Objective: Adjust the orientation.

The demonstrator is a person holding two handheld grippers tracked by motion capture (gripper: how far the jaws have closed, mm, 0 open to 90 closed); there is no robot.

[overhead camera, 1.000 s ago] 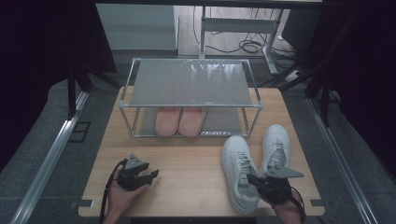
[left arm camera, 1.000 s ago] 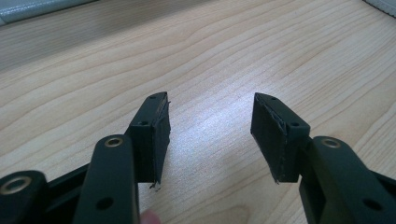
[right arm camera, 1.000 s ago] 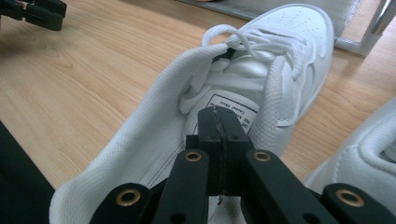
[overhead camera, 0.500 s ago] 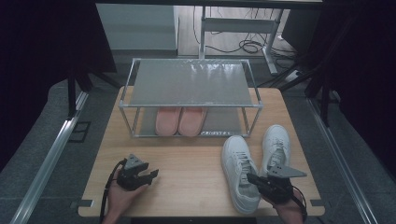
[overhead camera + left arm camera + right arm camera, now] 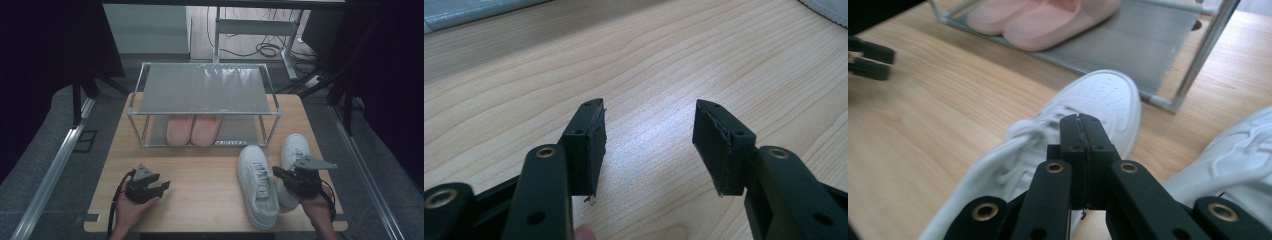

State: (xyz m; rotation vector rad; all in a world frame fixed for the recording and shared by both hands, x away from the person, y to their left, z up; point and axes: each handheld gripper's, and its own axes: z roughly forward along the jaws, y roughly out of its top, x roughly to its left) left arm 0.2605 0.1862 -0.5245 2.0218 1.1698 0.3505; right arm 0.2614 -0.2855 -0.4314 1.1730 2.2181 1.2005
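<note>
White sneakers near right on wooden table; right gripper over them, jaws pressed together, empty. Left gripper near left, jaws spread.

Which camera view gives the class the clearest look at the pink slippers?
The high view: both pink slippers sit side by side on the rack's lower shelf, partly under the top shelf. The right gripper view shows them close but cropped at the top edge. The left gripper view faces the bare table.

The right gripper hovers between two white sneakers; the left gripper points at bare table, with the pink slippers well beyond.
</note>
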